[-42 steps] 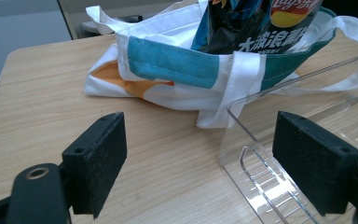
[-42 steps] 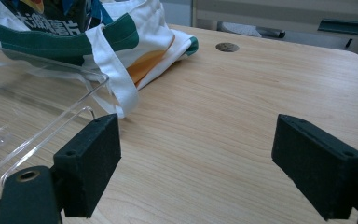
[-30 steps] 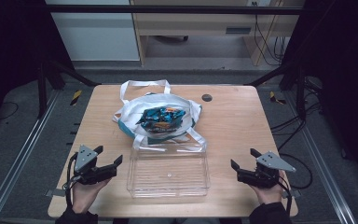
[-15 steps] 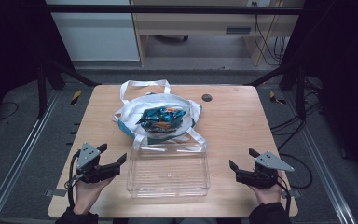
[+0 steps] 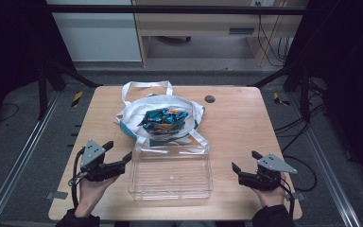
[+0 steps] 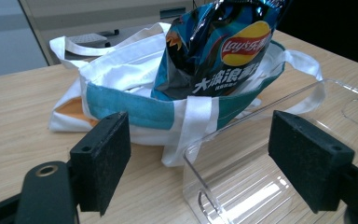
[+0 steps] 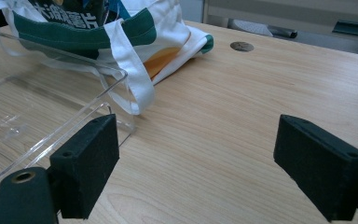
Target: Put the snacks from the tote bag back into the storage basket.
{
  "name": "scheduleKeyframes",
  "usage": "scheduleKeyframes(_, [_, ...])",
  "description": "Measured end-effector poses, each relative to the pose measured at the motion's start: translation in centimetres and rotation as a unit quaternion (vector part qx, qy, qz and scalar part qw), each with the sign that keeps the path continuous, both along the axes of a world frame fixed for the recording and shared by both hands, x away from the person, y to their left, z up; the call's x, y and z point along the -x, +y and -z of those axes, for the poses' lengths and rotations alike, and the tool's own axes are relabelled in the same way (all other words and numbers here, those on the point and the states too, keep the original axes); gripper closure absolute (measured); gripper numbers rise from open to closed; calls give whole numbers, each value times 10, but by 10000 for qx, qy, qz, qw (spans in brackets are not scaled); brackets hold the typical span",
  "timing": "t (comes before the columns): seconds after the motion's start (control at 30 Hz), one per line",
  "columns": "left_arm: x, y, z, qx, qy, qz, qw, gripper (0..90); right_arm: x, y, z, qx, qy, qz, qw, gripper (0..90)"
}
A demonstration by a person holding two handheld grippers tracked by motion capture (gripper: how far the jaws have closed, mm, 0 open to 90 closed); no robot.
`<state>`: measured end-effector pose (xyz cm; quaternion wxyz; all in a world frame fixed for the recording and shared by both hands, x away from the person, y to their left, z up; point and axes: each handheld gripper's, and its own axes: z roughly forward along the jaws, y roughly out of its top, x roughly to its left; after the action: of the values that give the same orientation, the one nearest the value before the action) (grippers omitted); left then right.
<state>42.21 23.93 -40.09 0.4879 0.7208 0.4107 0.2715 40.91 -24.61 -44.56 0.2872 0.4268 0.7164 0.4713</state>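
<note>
I see the clear bin (image 5: 171,171) at the table's (image 5: 246,127) near edge. Behind it, touching, lies the tote (image 5: 160,120) holding chip bags (image 5: 163,119). My left claw (image 5: 121,156) sits just left of the bin, right claw (image 5: 245,161) well to its right, both spread apart, empty.
</note>
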Motion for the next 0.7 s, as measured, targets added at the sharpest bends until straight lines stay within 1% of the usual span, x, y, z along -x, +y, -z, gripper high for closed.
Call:
scheduleKeyframes(0.13, [-4,-3,-5,5,-21,39,10000,219,0,0,0,44,9,1,10000,142])
scheduleKeyframes(0.23, [-5,-6,-7,1,-41,62,10000,226,0,0,0,22,1,-5,10000,142])
scheduleKeyframes(0.33, [-9,-11,-10,-80,-99,134,9998,238,0,0,0,38,0,-8,10000,142])
scheduleKeyframes(0.53, [-15,-14,-14,-84,-102,99,9999,254,0,0,0,21,-2,0,10000,143])
scheduleKeyframes(0.7, [-23,-14,-17,11,-80,32,10000,286,0,-2,0,-5,16,23,10000,142])
